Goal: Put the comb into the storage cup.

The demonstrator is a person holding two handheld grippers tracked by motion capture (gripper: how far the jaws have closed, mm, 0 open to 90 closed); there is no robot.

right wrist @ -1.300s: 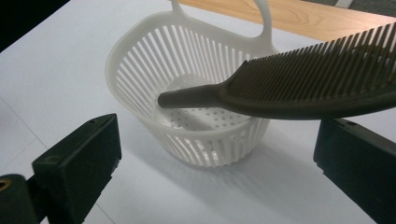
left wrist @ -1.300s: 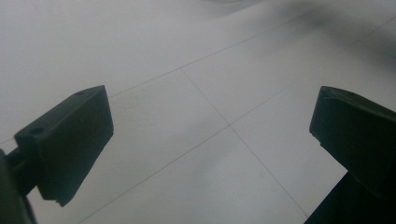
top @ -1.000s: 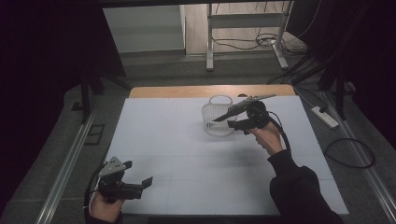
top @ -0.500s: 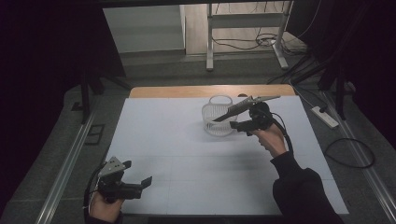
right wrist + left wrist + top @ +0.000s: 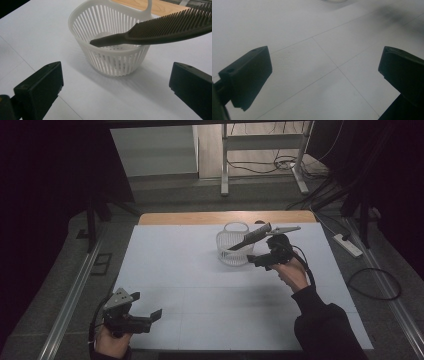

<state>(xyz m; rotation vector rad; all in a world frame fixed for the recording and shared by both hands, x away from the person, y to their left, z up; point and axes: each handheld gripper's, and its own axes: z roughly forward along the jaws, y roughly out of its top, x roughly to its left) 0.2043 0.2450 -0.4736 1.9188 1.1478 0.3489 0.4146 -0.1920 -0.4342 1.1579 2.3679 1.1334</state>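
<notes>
The right tongs (image 5: 116, 85) gape wide and hold nothing, just short of the white slatted basket (image 5: 100, 27), across whose rim a black comb (image 5: 160, 30) lies tilted. The placing looks done; next would be backing away. The left tongs (image 5: 324, 77), also wide and holding nothing, hover over the bare white table (image 5: 294, 30)

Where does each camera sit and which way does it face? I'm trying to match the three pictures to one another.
High view: above the person's side, looking forward and down at the table; both hands and grippers enter from below.
Left gripper view: rides the left gripper, facing bare table between open jaws.
Right gripper view: rides the right gripper, facing the white basket and black comb.
Shared: the basket and comb appear in the high and right gripper views.
</notes>
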